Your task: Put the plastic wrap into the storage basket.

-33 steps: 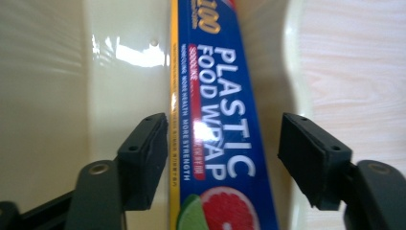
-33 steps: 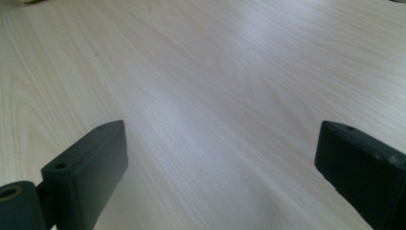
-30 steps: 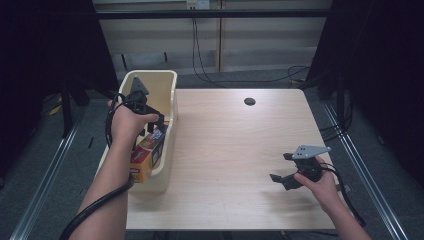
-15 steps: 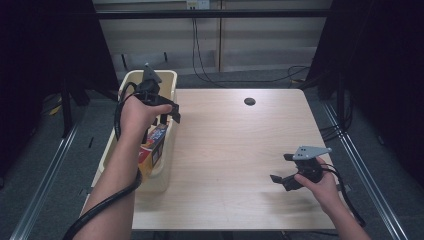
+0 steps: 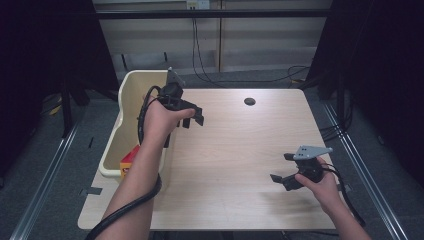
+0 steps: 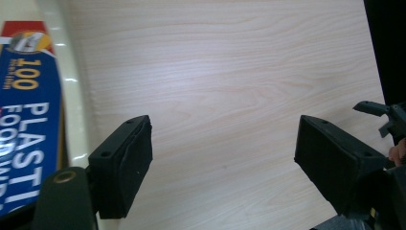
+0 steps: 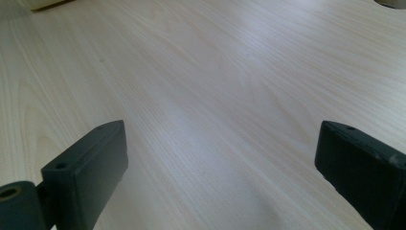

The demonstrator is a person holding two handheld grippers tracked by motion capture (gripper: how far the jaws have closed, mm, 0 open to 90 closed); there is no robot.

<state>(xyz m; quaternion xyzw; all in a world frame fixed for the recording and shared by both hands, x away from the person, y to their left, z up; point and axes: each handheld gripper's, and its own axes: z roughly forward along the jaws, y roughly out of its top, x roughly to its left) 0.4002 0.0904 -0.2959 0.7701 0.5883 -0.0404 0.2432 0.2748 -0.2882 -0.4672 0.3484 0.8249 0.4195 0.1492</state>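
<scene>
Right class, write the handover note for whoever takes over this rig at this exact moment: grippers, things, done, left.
Left gripper: jaws have just been opening, nothing between them, above the table by the bin's inner wall.
Right gripper: open, empty, low over the table's near right part.
Things: blue plastic food wrap box lies in the cream bin at the table's left edge; its red and yellow end shows at the bin's near end.
Done: box is in the bin, released.
Left: probably only drawing the left gripper clear; no other loose item shows on the tabletop.
</scene>
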